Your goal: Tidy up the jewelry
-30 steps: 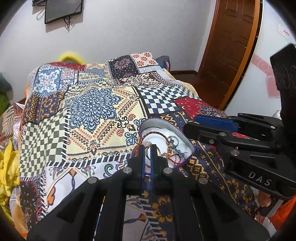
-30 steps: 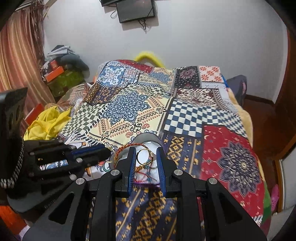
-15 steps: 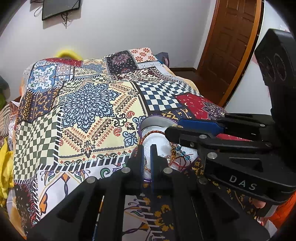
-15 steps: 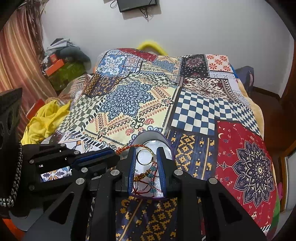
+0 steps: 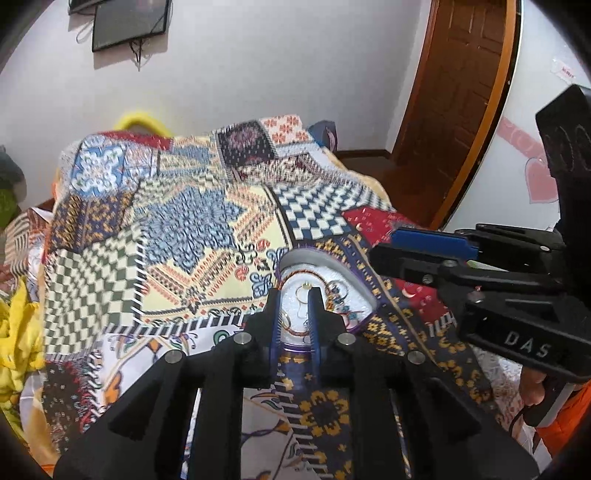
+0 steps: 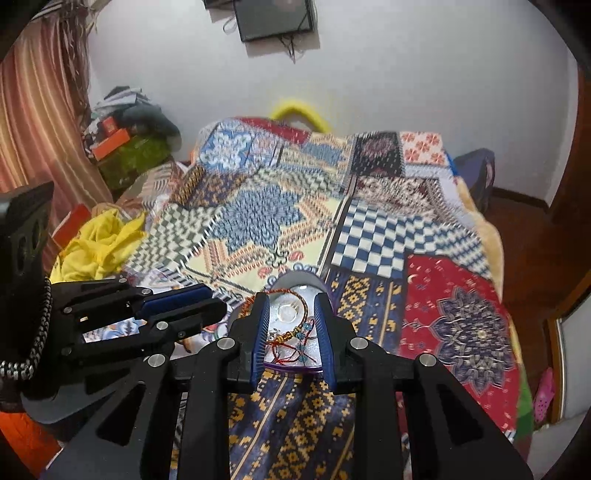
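Observation:
A white, purple-rimmed jewelry tray lies on the patchwork bedspread. It holds a red-and-gold cord bracelet, a beaded piece, a thin gold ring and small earrings. My left gripper is open, its fingers either side of the gold ring just above the tray; it also shows at left in the right wrist view. My right gripper is open and empty, hovering over the tray; it also shows at right in the left wrist view.
The patchwork bedspread covers the bed. Yellow cloth and piled clutter lie to the left. A wooden door stands at right, a wall-mounted screen above the bed.
My left gripper has opened from shut and now straddles the gold ring. My right gripper has opened wider and drawn back over the tray. Both cameras tilted, showing more wall.

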Action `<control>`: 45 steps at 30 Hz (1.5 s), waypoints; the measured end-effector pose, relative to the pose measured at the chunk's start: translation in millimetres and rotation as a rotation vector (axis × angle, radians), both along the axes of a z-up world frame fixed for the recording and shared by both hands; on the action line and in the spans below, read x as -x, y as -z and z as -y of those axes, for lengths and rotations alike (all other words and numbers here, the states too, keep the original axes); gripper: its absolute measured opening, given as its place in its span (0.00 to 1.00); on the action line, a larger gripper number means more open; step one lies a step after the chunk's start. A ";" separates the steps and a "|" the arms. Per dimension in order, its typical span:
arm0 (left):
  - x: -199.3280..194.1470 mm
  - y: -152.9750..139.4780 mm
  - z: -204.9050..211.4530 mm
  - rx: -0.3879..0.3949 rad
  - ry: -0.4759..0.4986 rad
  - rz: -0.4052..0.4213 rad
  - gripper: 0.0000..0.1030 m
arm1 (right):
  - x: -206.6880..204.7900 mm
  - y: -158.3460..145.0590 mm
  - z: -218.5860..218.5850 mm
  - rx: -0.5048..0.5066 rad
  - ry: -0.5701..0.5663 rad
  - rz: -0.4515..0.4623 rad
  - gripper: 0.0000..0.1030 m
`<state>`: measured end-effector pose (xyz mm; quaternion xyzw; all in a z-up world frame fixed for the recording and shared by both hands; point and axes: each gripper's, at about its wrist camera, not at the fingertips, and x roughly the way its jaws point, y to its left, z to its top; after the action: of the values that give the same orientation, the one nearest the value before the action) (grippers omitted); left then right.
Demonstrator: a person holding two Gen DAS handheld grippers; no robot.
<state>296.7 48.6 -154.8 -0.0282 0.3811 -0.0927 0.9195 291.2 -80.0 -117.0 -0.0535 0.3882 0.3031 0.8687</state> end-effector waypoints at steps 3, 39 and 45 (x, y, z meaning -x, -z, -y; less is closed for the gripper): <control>13.5 -21.5 2.9 -0.014 -0.006 0.048 0.12 | 14.9 -20.0 7.8 -0.012 0.014 0.054 0.22; 282.1 -193.2 31.8 -0.054 -0.233 0.725 0.95 | 248.4 -171.4 76.1 -0.255 0.278 0.744 1.00; 286.0 -192.9 31.6 -0.044 -0.224 0.722 0.96 | 258.3 -169.7 83.2 -0.243 0.276 0.740 1.00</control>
<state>10.6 17.0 38.1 -0.0156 0.0290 0.0127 0.9994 32.9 -163.2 52.8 -0.0033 0.0147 0.1876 0.9821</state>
